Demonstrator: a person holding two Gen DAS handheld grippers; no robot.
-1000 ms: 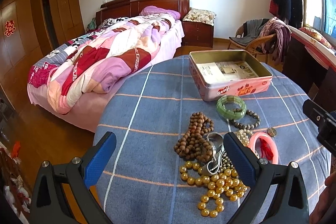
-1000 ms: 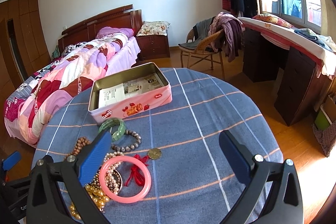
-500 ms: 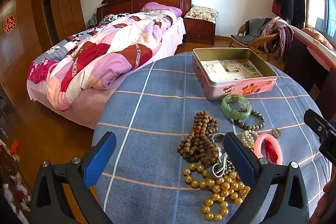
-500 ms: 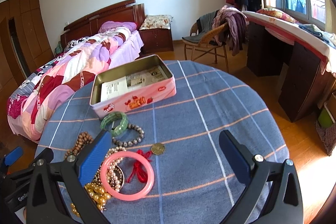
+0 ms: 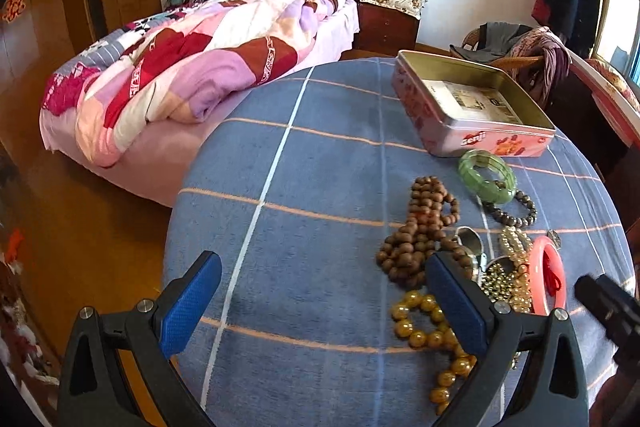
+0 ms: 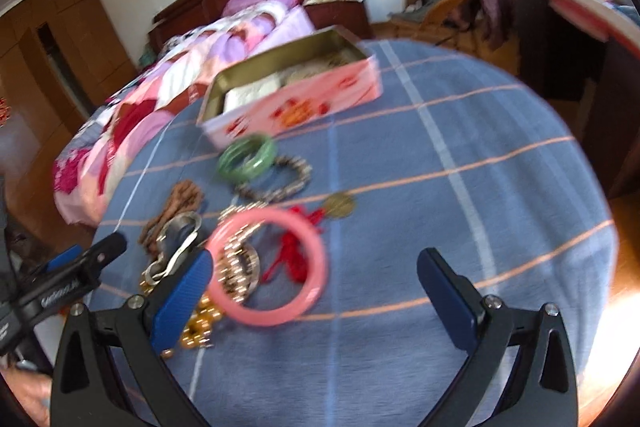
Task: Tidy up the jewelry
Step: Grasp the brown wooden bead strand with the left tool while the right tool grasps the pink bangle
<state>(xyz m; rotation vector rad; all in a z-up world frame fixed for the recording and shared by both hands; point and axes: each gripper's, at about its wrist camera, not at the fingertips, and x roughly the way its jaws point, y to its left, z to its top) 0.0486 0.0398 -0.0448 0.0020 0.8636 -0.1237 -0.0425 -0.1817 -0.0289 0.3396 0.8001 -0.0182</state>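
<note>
**Both claws hanging wide over the jewelry pile**

Hovering above the blue striped counter (image 5: pixel 320 155), left claw (image 5: pixel 320 301) spread wide, gripping nothing; bare cloth lying between its blue pads. Sitting at 1 o'clock from it: pink tin (image 5: pixel 472 107), lid off, paper inside. Lying just at the tin's near side: green bangle (image 5: pixel 487 175), touching a dark bead bracelet (image 5: pixel 516 213). Bunching at the left claw's 2 o'clock: brown wooden beads (image 5: pixel 420 231); trailing under its right finger: amber beads (image 5: pixel 424 323).

Gaping wide too, right claw (image 6: pixel 314 291), holding nothing. Resting between its fingers toward 10 o'clock: pink bangle (image 6: pixel 268 267), ringing a heap of pearl strands (image 6: pixel 238 265) and part of a red cord (image 6: pixel 294 251). Lying at 12 o'clock from the pink bangle: brass coin (image 6: pixel 339 206). Showing blurred throughout, right wrist view.
</note>
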